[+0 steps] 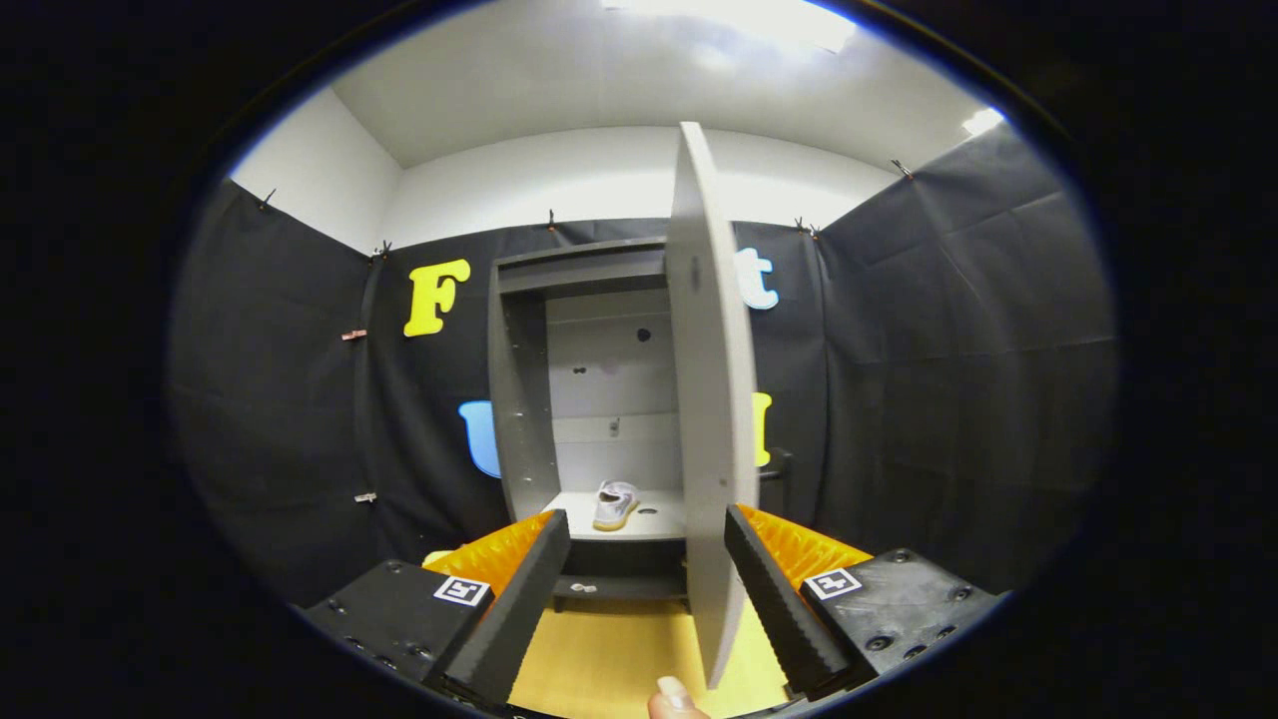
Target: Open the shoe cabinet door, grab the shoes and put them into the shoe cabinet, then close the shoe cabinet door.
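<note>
Already the shoe (615, 503) lies inside the shoe cabinet (519, 399), on its lower shelf (659, 519), so I judge that the putting-in step is done and the closing of the door is now in hand. The cabinet door (711, 399) stands open and is seen almost edge-on, swung out toward the camera. Its lower part comes down between the two fingers of the tongs (647, 559), much closer to the right finger than to the left one.

The tongs are spread wide and hold nothing. Whether the right finger touches the door I cannot tell, since the door edge and the finger overlap in this view.

For the next move, I think the tongs must press against the face of the door and swing it toward the cabinet until it meets the frame (a push from the side should be enough, no grip is needed).

Some things are hard to make out. Only one shoe is clear; a second one, if any, may be behind the door. The hinge side of the door is hidden. A fingertip (671, 696) of the person shows just below the door, cut off.
</note>
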Tool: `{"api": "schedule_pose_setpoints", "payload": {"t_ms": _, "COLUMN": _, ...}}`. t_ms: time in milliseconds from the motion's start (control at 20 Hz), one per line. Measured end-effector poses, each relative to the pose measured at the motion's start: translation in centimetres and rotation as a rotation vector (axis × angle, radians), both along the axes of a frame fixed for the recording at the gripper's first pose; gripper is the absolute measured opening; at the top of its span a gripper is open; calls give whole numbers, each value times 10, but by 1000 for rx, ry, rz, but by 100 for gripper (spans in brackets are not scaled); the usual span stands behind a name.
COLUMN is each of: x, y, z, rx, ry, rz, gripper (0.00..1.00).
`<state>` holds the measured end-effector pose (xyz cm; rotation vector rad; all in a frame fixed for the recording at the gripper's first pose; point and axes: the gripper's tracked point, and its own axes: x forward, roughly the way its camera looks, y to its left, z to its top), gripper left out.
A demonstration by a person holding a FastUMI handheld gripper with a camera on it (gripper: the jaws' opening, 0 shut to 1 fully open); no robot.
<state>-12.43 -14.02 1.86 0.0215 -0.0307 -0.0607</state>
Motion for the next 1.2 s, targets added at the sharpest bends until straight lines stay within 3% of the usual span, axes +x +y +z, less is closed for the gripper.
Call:
{"api": "schedule_pose_setpoints", "payload": {"t_ms": 450, "x": 14, "y": -103, "z": 4, "rx": 25, "ry": -21, "rz": -60, "gripper": 98}}
{"api": "schedule_pose_setpoints", "payload": {"t_ms": 950, "x": 79, "y": -146, "z": -20, "rx": 61, "ry": 53, "rz": -23, "gripper": 98}}
{"api": "schedule_pose_setpoints", "payload": {"t_ms": 1200, "x": 86, "y": -142, "z": -25, "rx": 52, "ry": 65, "rz": 3, "gripper": 98}}
